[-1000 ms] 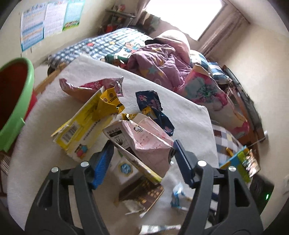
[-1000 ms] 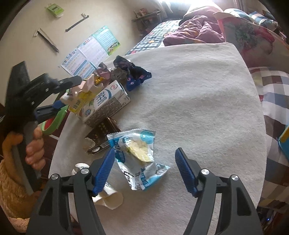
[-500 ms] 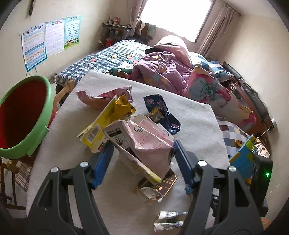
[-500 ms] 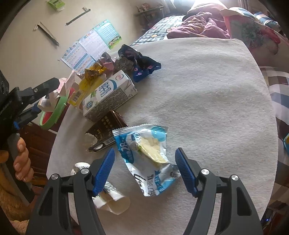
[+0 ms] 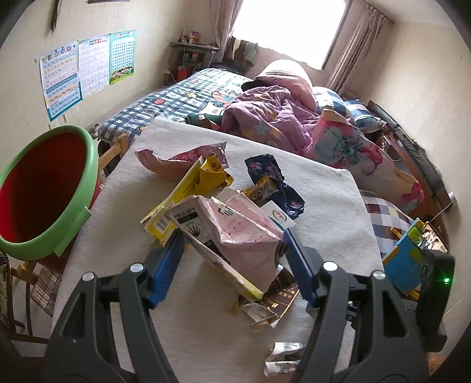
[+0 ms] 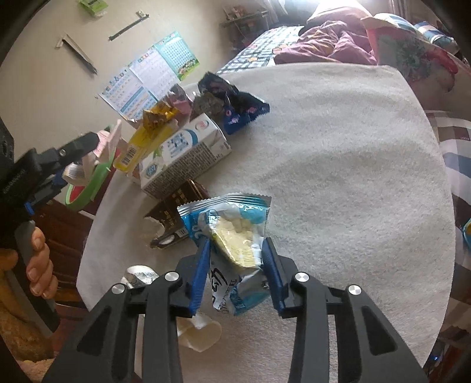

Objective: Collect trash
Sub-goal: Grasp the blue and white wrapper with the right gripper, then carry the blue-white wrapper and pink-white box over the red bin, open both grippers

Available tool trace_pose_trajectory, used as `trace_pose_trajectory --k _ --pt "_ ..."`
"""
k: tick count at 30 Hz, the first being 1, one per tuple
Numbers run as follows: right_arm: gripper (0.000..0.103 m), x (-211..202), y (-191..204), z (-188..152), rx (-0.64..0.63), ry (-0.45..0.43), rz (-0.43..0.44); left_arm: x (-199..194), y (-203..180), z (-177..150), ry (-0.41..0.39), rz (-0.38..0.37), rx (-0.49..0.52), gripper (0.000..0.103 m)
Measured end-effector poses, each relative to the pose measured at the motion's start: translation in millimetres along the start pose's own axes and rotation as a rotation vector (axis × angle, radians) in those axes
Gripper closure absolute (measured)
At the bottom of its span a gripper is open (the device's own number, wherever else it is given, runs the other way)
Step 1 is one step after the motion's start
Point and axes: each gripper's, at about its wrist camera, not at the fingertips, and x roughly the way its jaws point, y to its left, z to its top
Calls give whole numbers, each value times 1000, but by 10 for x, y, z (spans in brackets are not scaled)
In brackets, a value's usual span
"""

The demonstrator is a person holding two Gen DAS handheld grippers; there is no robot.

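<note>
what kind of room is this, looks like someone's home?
Most likely a bedroom in a home. A bed with a checked cover and a rumpled purple quilt stands just behind the cloth-covered table, a curtained window is at the far end, and learning charts hang on the wall.

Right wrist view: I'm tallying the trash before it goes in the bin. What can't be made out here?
- Brown packet: half under the blue wrapper.
- Foil scrap and pale wrapper: partly behind the right gripper.
- Bin: mostly hidden by the left gripper.
- Pink carton: barely shows.
</note>
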Motion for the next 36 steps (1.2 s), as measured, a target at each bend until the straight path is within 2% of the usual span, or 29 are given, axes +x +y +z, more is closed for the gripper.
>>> trace_pose_trajectory --k 15,36 --pt "69 -407 240 295 -8 -163 14 -115 101 26 -36 28 17 37" --pt "69 -233 724 454 -78 -163 43 -232 438 -18 -47 63 -8 37"
